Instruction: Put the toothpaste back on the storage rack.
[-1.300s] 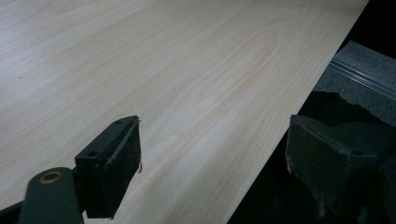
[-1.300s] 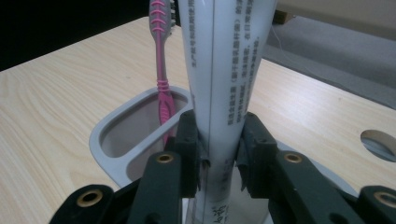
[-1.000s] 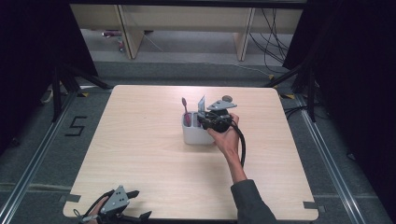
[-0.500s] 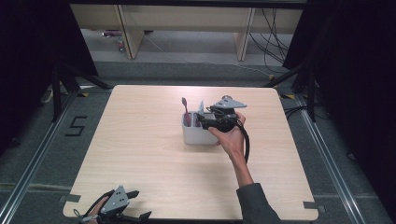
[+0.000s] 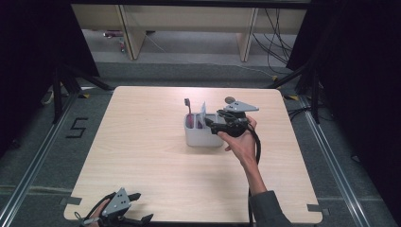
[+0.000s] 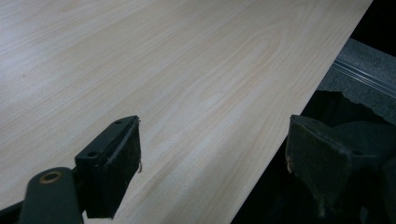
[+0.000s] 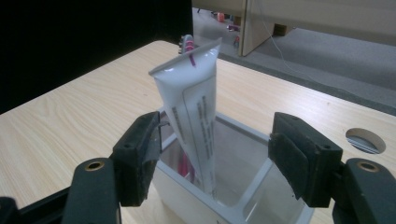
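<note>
A white open container (image 5: 203, 136) stands mid-table. In it a white toothpaste tube (image 5: 203, 112) leans upright beside a pink toothbrush (image 5: 188, 108). My right gripper (image 5: 211, 126) hovers at the container's right rim, pointing left. Its jaws have just been opening and now stand open. In the right gripper view the tube (image 7: 191, 107) rises between and beyond the jaws of this gripper (image 7: 217, 140), with no pad pressing on it, and the toothbrush head (image 7: 187, 43) peeks over the tube's top. My left gripper (image 5: 143, 206) rests open at the table's near left edge, its jaws (image 6: 215, 154) bare.
The light wooden table (image 5: 142, 156) has a round cable hole (image 5: 230, 100) just behind the right gripper. Beyond the far edge are a grey floor and wooden shelving legs (image 5: 135, 38). Dark drapes flank both sides.
The right gripper's jaws have come apart off the toothpaste tube, and the hand has drawn back slightly up and to the right. The tube stays standing in the container. The left gripper has not moved.
</note>
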